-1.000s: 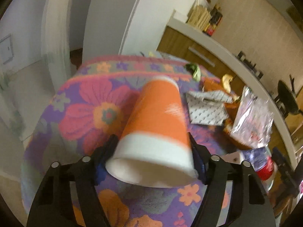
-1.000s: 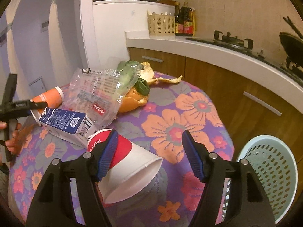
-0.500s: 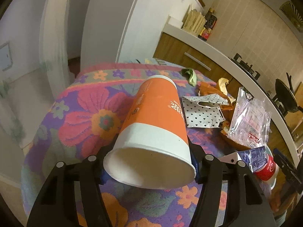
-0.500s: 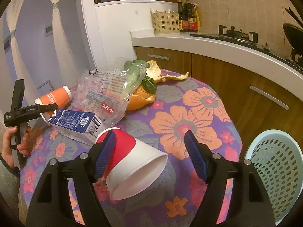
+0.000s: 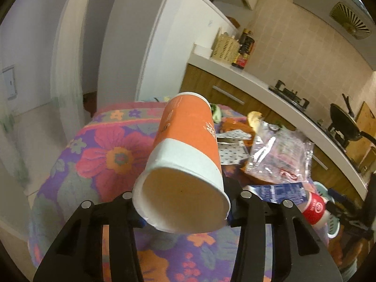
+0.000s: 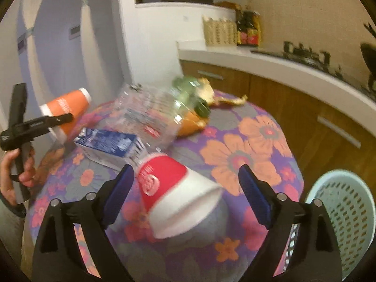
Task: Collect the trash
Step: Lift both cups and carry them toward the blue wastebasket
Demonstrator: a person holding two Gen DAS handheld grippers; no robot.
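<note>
My left gripper (image 5: 184,208) is shut on an orange paper cup (image 5: 185,150) near its white rim and holds it tilted above the floral table; it also shows in the right wrist view (image 6: 67,115). My right gripper (image 6: 185,188) is open, its jaws standing wide on either side of a red and white paper cup (image 6: 176,192) that lies on its side on the table (image 6: 253,141). The cup also shows in the left wrist view (image 5: 313,209). A light blue trash basket (image 6: 345,211) stands beside the table at the right.
A blue milk carton (image 6: 110,143), a clear plastic bag (image 6: 148,115), orange peel (image 6: 192,122) and green scraps (image 6: 188,87) lie on the table. A polka-dot wrapper (image 5: 232,150) lies behind the orange cup. A kitchen counter (image 6: 293,70) with a stove runs behind.
My left gripper has lifted the orange cup up off the table and tilted it. My right gripper has moved closer around the red cup, still open.
</note>
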